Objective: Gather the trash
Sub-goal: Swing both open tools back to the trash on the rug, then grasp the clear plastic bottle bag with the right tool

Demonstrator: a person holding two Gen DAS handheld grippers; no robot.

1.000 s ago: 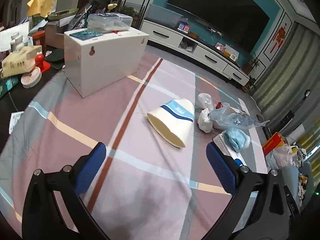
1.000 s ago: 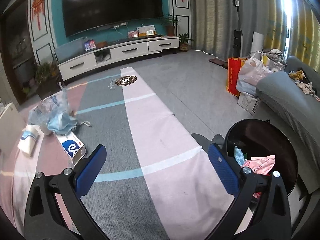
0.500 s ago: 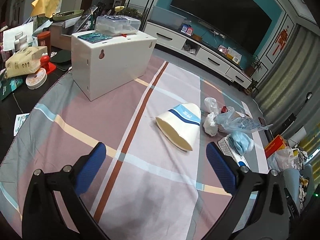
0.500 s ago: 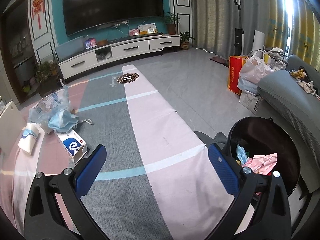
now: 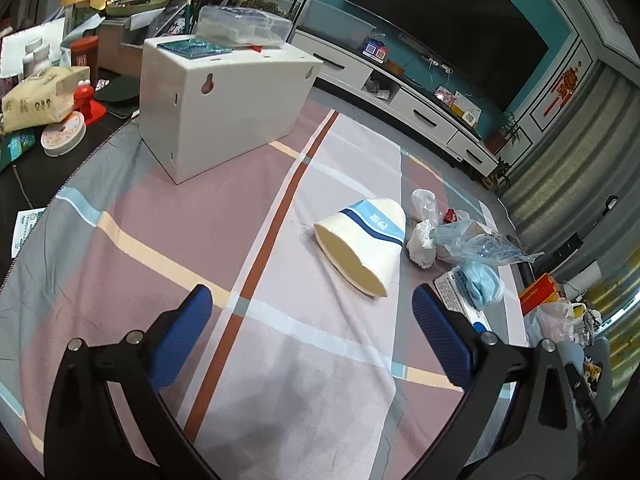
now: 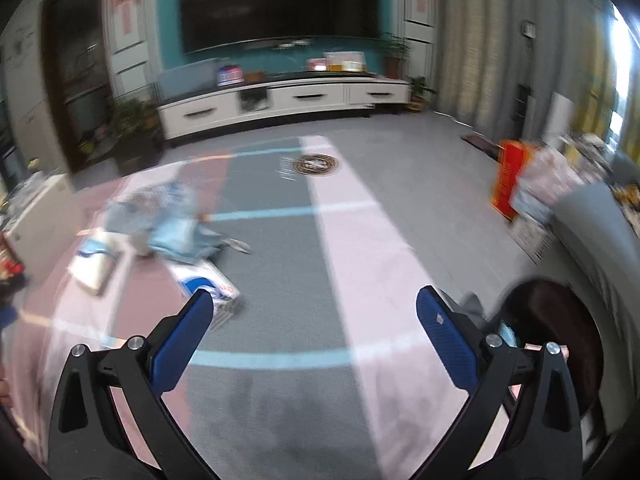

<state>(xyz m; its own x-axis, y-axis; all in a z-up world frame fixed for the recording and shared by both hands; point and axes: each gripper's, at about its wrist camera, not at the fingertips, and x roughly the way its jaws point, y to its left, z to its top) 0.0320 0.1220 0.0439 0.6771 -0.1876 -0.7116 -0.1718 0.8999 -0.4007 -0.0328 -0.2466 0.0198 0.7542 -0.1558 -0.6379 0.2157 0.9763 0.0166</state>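
A striped cloth (image 5: 224,216) covers the surface, a TV (image 5: 448,28) behind. A squashed white cup (image 5: 362,242) with a blue band lies mid-cloth beside bags (image 5: 476,240). Both the left gripper (image 5: 312,312) and right gripper (image 6: 314,312) gape wide, empty

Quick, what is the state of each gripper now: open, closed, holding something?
Left gripper: open, holding nothing.
Right gripper: open, holding nothing.

No legible text anywhere.
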